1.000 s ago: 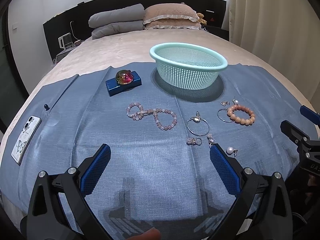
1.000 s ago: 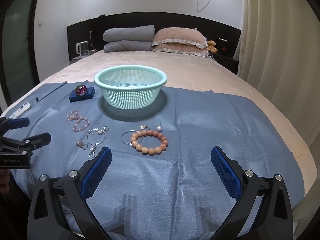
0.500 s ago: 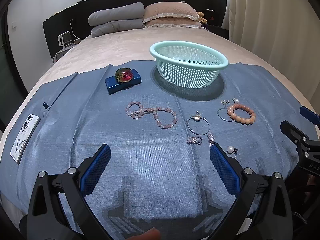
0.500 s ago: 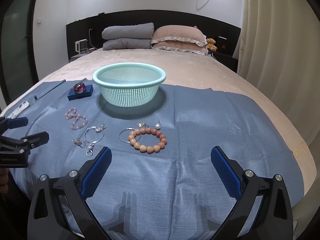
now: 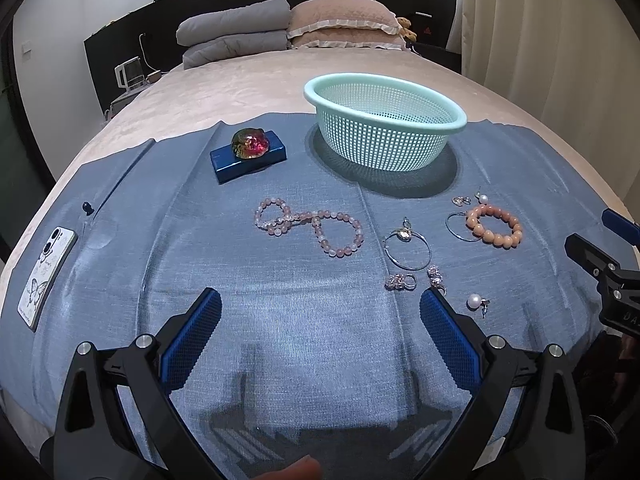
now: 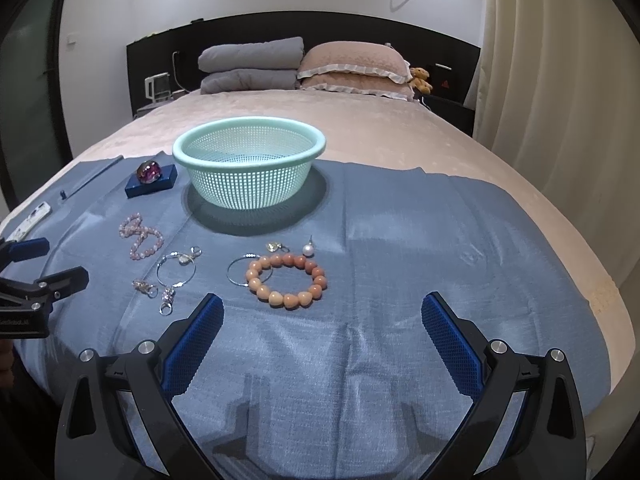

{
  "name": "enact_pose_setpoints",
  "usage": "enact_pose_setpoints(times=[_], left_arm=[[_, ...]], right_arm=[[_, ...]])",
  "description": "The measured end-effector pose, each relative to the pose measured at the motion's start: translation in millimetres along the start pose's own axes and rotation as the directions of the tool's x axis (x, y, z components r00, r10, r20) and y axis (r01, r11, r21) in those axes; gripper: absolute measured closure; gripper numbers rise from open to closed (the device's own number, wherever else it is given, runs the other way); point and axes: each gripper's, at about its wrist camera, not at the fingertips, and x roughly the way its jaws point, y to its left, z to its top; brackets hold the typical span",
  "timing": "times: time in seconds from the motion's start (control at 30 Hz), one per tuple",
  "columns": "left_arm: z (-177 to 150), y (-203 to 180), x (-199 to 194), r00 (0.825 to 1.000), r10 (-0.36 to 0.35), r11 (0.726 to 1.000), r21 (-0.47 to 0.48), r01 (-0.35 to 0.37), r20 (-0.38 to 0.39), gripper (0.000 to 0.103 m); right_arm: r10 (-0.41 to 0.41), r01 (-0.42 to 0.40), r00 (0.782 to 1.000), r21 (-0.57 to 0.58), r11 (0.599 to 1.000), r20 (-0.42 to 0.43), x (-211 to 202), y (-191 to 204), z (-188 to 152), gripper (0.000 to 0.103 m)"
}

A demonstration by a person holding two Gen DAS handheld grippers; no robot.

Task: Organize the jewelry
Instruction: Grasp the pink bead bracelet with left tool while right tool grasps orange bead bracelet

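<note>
A mint mesh basket [image 5: 384, 98] [image 6: 248, 148] stands empty on a blue cloth [image 5: 300, 320] [image 6: 400, 280] spread over the bed. In front of it lie a pink bead strand [image 5: 308, 226] [image 6: 140, 236], a silver hoop with a charm [image 5: 408, 246] [image 6: 176, 266], an orange bead bracelet [image 5: 494, 226] [image 6: 286, 280], a second hoop [image 6: 244, 272], small clasps [image 5: 400, 282] and pearl earrings [image 5: 476, 302] [image 6: 308, 249]. My left gripper [image 5: 320, 300] hovers open, short of the jewelry. My right gripper [image 6: 322, 306] is open just short of the orange bracelet.
A blue box with a red-purple stone on top [image 5: 248, 154] [image 6: 151, 180] sits left of the basket. A phone in a butterfly case [image 5: 46, 276] lies at the cloth's left edge. Pillows and a folded grey quilt [image 6: 252, 66] are at the headboard. Curtains hang at the right.
Both grippers have crept slightly forward toward the jewelry; the right one has drawn closer to the orange bracelet. Both stay open and nothing on the cloth has moved.
</note>
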Motion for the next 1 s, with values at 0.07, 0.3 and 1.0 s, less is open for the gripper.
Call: enact_pose_setpoints(times=[0.07,0.3,1.0], left_arm=[[2.6,2.0,4.0,1.000,0.003,1.000,0.000,-0.003,-0.002,0.006],[18.2,11.2,22.1,1.000,0.005,1.000,-0.007,-0.005,-0.007,0.006],[39.0,37.8,119.9,0.993,-0.024,0.998,0.051,0.030,-0.117,0.004]], right_arm=[[-0.003,0.003,1.000,0.000,1.000,-0.002,3.9,-1.0,2.3,0.008],[-0.016,0.016,1.000,0.004,1.000,-0.025,23.8,-4.4,11.9,0.008],[0.023,0.001,0.973,0.108,0.994,-0.228,124.2,-26.2,7.1,0.007]])
